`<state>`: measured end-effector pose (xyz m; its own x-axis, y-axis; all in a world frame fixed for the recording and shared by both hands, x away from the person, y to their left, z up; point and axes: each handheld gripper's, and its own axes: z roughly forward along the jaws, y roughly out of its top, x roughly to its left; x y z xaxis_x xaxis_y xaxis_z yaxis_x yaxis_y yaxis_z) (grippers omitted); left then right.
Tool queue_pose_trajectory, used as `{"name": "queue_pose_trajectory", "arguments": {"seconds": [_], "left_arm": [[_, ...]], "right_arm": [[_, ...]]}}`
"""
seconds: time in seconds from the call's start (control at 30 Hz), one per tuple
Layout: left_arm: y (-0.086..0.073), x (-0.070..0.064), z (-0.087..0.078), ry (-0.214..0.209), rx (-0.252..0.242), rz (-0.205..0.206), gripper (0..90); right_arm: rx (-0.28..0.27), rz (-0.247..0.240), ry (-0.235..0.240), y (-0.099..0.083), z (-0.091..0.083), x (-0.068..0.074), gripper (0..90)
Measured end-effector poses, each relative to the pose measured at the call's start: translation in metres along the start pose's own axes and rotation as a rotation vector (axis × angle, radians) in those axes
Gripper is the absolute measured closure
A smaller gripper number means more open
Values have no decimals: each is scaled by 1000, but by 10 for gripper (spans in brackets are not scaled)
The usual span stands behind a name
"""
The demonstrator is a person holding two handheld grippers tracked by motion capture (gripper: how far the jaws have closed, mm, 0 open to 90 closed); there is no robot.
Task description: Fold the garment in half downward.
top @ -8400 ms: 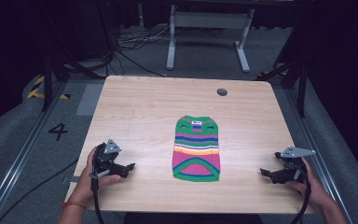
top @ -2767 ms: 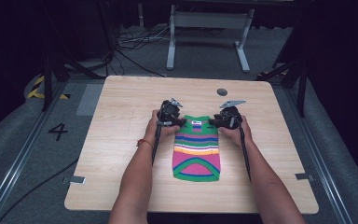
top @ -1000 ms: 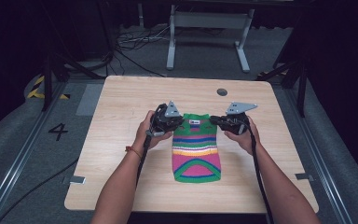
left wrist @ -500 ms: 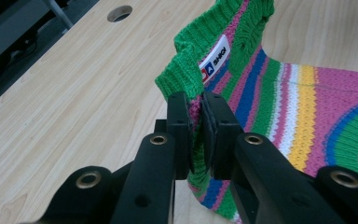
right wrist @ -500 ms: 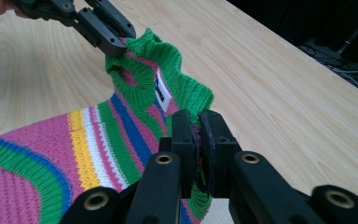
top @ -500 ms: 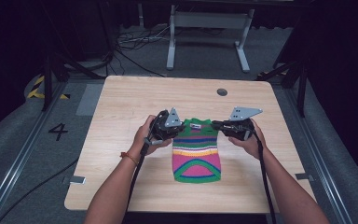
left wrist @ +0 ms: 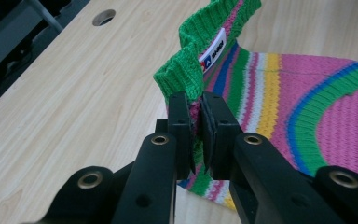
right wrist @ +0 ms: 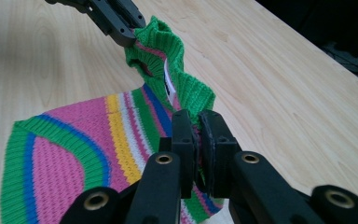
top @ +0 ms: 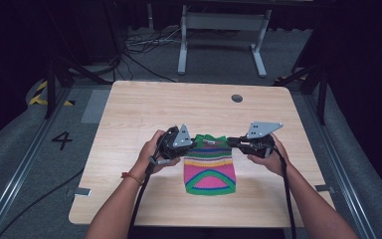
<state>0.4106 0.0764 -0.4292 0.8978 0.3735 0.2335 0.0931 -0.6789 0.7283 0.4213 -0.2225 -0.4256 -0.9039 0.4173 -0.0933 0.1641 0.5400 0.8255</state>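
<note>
Left black two-jaw gripper [top: 195,144]: jaws clamped, centre frame.
Right black two-jaw gripper [top: 230,142]: jaws clamped, centre-right.
Forearms: entering from bottom edge.

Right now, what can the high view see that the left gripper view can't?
The high view takes in the person's hands, both grippers and the sweater's bottom hem.

The left gripper view gives what it lacks: the white label inside the green collar, and the left gripper shut on the knit.

Both show the striped sweater, the wooden table and its round hole.
</note>
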Motion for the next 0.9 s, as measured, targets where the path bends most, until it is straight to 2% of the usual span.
{"name": "queue_pose_trajectory", "arguments": {"seconds": [0.33, 0.77, 0.9], "left_arm": [[-6, -18, -4, -32, 1, 14, 828], [-14, -43, -10, -82, 43, 65, 829], [-17, -51, -10, -129, 63, 78, 829]], "right_arm": [[16, -33, 29, -8, -7, 17, 848], [64, -80, 95, -21, -15, 46, 848], [76, -85, 117, -26, -13, 53, 848]]}}
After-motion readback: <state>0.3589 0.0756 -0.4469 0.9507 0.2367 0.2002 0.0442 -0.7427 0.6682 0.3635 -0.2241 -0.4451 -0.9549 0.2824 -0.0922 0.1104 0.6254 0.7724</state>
